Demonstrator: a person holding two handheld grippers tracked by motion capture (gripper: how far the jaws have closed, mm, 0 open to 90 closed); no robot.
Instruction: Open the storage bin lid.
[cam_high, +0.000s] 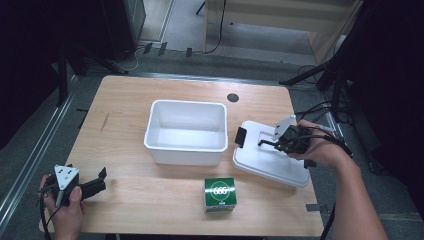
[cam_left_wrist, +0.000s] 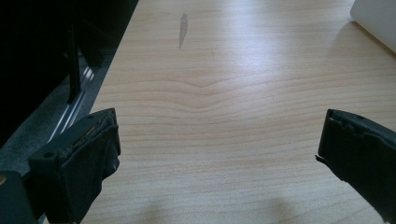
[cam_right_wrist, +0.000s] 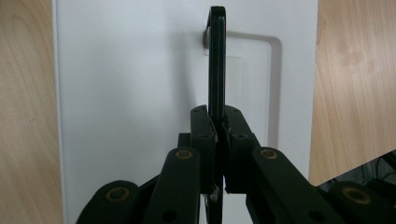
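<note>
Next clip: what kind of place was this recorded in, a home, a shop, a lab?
Most likely a lab or recording workspace, not a home. A bare wooden table stands on grey carpet among black stands and loose cables, with just a white bin, its lid and a green box set out.

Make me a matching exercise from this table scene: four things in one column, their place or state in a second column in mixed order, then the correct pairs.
Things
1. white bin
2. white lid
3. green box
4. left tongs

Places or states
A. open, over bare wood at the table's near left
B. gripped by its black handle in the right tongs
C. empty, in the middle of the table
D. alone near the front edge, in front of the bin

Pairs: 1-C, 2-B, 3-D, 4-A
</note>
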